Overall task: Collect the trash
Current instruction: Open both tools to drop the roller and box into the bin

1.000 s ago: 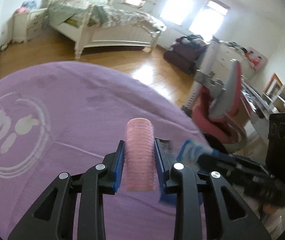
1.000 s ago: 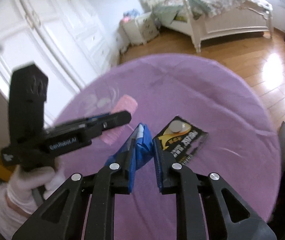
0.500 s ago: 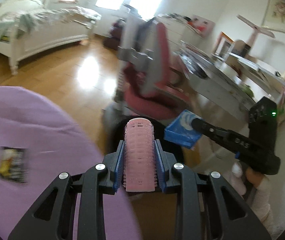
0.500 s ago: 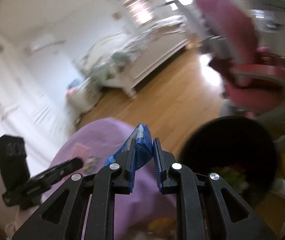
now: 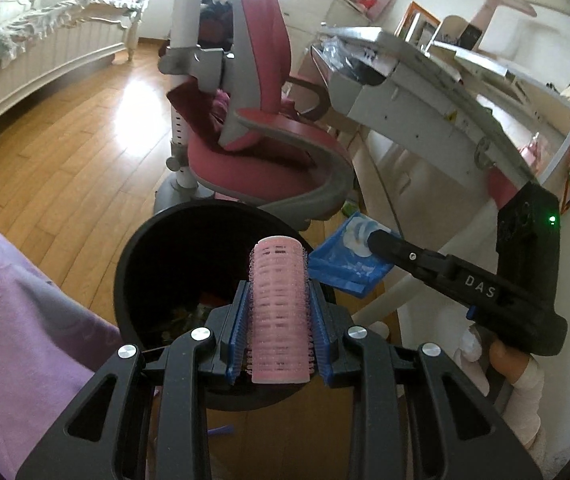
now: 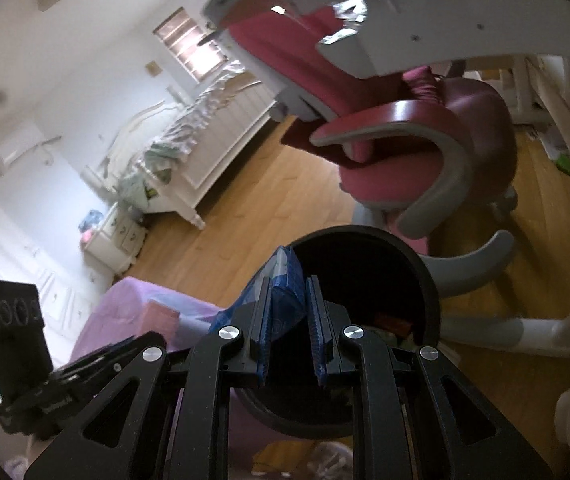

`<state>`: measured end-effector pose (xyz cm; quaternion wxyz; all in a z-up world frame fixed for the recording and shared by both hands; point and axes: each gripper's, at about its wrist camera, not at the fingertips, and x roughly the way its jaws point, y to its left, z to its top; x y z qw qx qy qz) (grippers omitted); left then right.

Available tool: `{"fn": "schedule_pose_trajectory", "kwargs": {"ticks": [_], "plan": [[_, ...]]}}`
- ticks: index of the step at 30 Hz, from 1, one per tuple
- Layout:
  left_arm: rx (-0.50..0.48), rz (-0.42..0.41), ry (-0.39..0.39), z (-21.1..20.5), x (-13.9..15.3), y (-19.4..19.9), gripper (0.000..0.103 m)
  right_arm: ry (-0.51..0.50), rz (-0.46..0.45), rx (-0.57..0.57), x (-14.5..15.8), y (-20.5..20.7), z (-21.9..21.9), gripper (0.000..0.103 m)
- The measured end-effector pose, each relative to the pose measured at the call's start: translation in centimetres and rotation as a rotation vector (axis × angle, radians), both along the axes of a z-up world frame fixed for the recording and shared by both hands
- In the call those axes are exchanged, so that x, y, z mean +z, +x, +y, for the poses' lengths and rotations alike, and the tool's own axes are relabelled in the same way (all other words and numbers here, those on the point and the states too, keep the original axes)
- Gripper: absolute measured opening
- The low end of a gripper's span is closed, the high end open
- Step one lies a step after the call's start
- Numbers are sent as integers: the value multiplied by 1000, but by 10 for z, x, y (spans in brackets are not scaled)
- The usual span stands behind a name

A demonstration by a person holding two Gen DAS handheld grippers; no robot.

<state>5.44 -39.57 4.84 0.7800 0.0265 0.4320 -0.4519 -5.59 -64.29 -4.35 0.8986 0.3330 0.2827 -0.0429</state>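
Left gripper (image 5: 279, 332) clamped tight on its load, right gripper (image 6: 289, 334) parted slightly, held side by side

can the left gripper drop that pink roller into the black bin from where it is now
Probably yes. The left gripper holds the roller right over the bin's open mouth, with nothing between them. The right gripper, with its blue wrapper, sits off to the side past the rim.

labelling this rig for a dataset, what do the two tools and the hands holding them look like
Both are matte black plastic. The left tool has angular fingers with triangular cut-outs, silver screw heads and ribbed blue pads. The right tool has a boxy black block with a green light and white letters "DAS". The hand under it wears a white glove.
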Motion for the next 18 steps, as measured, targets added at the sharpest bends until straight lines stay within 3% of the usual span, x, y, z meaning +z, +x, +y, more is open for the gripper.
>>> {"fn": "schedule_pose_trajectory", "kwargs": {"ticks": [4,5,6,7,8,11,13,18], "plan": [[-5,-7,47,-16,-7,3,32,22,2,-16,-5,0,-6,18],[-8,-12,65,-19,-8,4,41,31,4,-19,-6,1,-8,19],[-5,-18,80,-22,-10,5,63,47,6,-20,-8,1,-10,20],[9,-34,92,-23,-10,6,76,61,10,-20,-9,3,-12,22],[24,-53,92,-22,-8,5,90,72,14,-18,-9,4,-12,32],[36,-78,82,-13,-1,4,90,89,15,-35,-9,2,-13,61],[57,-85,83,-2,4,5,90,88,7,-42,-10,1,-14,73],[144,-114,88,35,15,10,90,89,10,-14,-11,5,-2,74]]}}
